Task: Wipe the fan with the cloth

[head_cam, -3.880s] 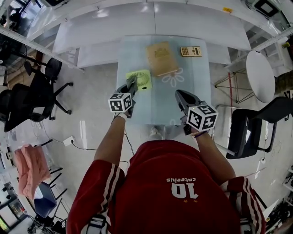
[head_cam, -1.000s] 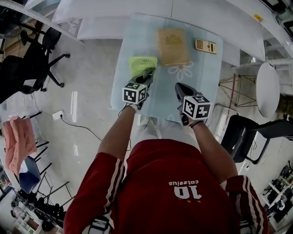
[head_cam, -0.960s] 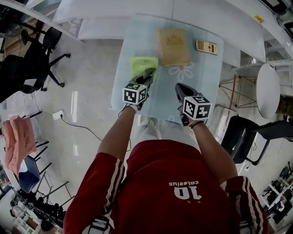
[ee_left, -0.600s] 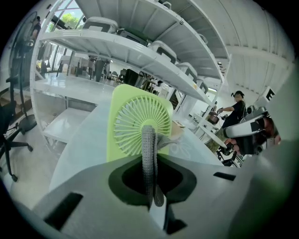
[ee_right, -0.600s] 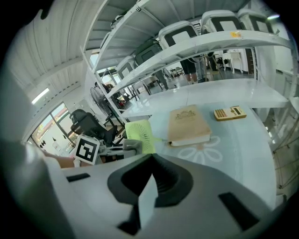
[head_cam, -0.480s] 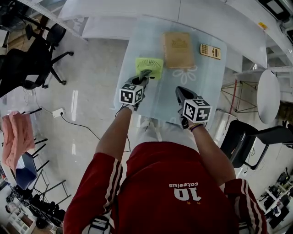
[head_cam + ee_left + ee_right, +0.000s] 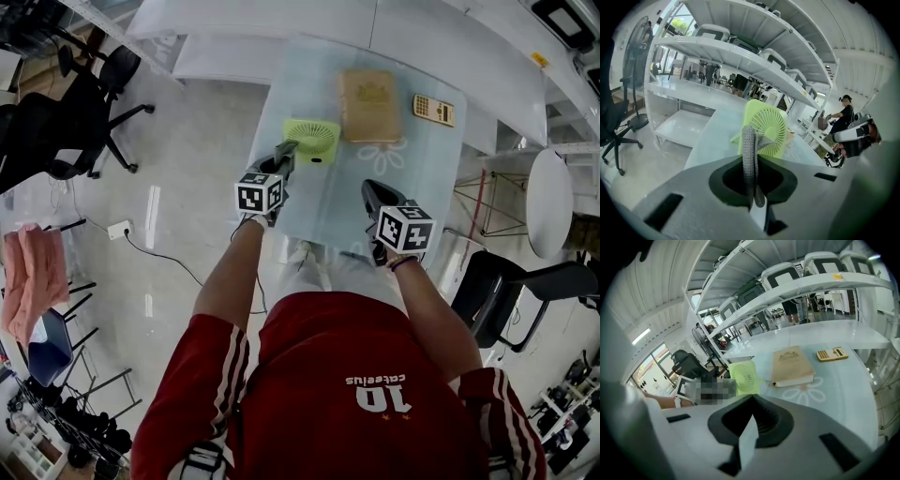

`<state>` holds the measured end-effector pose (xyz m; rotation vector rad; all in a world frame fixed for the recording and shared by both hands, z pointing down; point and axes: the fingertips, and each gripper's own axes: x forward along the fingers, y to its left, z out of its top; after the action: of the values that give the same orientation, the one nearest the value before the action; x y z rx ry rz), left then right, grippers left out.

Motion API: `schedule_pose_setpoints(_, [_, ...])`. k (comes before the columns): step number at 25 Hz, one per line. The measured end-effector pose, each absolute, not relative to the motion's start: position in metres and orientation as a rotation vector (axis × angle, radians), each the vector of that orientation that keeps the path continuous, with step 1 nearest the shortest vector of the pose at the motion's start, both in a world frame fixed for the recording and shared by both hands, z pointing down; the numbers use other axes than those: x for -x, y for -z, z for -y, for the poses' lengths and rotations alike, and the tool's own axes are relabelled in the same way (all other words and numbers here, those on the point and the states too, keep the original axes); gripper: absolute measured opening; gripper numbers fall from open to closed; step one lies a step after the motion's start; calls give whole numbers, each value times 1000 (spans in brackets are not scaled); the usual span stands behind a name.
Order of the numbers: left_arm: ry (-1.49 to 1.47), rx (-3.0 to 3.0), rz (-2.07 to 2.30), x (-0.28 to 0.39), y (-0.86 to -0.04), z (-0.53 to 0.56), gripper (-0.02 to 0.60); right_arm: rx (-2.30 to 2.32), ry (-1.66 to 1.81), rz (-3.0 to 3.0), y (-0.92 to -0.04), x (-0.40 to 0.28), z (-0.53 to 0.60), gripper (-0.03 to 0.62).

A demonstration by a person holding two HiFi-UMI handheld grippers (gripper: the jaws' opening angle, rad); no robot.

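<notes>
White shelving (image 7: 281,23) runs behind the glass table (image 7: 328,211) you stand at. On the table's left half the green fan (image 7: 312,139) stands upright, its round grille facing your left gripper (image 7: 284,150). That gripper is clamped on the grey cloth (image 7: 748,159), which stands up in a folded strip between the jaws, directly in front of the grille. Gripper tip and fan are just beside each other; whether the cloth touches the fan can't be told. Your right gripper (image 7: 375,193) hangs over the near right part of the table, jaws pressed together with nothing in them, apart from the fan. Beyond the fan lie a tan book (image 7: 367,93) and a calculator (image 7: 432,110).
</notes>
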<state>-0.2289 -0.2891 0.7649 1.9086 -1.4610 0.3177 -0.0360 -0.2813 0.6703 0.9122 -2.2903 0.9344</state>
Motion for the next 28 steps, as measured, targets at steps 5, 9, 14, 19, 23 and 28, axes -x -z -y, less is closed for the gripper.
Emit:
schedule_pose_setpoints(5, [-257,-1853,1530,258,-758,276,28,-908,-910,2303,-664,37,279,6])
schedule_pose_setpoints(9, [-257,-1830,1564,281,-746,243,28,-924,-916,2298,-654,31,268,6])
schedule_pose_setpoints(14, [-219,-1863,1619,304,-709,222,28,-984,-914,2345,-629,26,274,6])
schedule_pose_setpoints(19, [-160,-1829,1642,327,-669,183,28,-1011,-866,2371,-603,18,259,6])
schedule_pose_setpoints(23, [-144,-1858,1678,342,-630,154,28,-1053,-825,2402,-576,9,242,6])
schedule_pose_setpoints(28, [-116,-1930,1654,346,-584,133,28,-1146,-877,2460,-538,-1,219,6])
